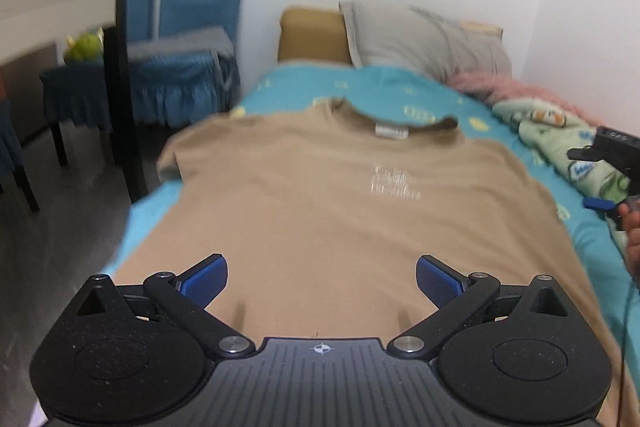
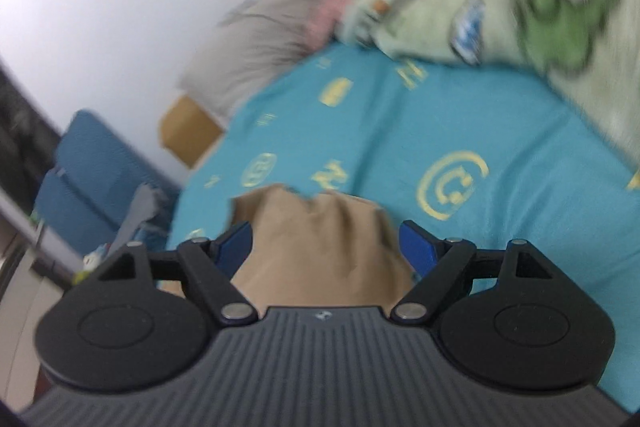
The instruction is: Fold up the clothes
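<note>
The left tool [image 1: 322, 283] hangs with its jaws apart over the hem of the tan T-shirt [image 1: 320, 195], nothing between them; the right tool [image 2: 325, 247] stands wide as well, straddling a sleeve without pinching it. The shirt lies spread flat on the bed [image 1: 280, 87], collar toward the pillow [image 1: 424, 39]. It looks light, limp and thin, likely to sag and wrinkle, so shoulder seam and sleeve edge seem the best holds.
</note>
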Demonstrator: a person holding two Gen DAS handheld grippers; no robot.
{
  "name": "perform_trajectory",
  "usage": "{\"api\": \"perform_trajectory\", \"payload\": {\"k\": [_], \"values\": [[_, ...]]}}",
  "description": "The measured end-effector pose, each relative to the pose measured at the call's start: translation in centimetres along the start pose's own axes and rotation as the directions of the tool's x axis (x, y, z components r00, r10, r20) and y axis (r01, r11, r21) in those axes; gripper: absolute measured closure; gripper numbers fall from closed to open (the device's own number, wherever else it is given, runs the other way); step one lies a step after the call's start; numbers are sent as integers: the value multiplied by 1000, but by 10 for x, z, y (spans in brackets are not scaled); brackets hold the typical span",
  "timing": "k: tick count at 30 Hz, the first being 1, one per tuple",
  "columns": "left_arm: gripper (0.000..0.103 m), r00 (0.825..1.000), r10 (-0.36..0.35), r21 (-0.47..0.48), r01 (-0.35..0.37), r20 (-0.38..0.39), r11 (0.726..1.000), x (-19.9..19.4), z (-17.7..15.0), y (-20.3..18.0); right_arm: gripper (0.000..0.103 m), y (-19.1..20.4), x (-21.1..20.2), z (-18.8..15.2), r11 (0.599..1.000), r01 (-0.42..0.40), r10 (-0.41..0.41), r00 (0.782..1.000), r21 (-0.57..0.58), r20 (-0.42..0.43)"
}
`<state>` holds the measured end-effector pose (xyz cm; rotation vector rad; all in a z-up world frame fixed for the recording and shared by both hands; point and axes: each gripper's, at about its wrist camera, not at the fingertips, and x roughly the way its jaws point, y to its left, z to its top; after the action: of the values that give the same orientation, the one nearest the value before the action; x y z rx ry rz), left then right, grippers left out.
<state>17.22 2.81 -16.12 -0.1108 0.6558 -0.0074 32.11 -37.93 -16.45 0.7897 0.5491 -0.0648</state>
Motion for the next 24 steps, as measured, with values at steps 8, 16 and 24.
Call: {"api": "perform_trajectory", "payload": {"k": [8,16,24], "values": [[1,999,-28,-73,26,-35,997,25,-10,22,71,29,54,-47,946,114,-143,987,-305,-74],[1,1000,-21,-89,23,17,996,14,-11,21,86,137,49,-114,645,87,-104,994,-759,26],[1,999,-19,-90,22,26,996,9,-16,22,45,179,29,-150,618,-225,85,972,-753,-221]]}}
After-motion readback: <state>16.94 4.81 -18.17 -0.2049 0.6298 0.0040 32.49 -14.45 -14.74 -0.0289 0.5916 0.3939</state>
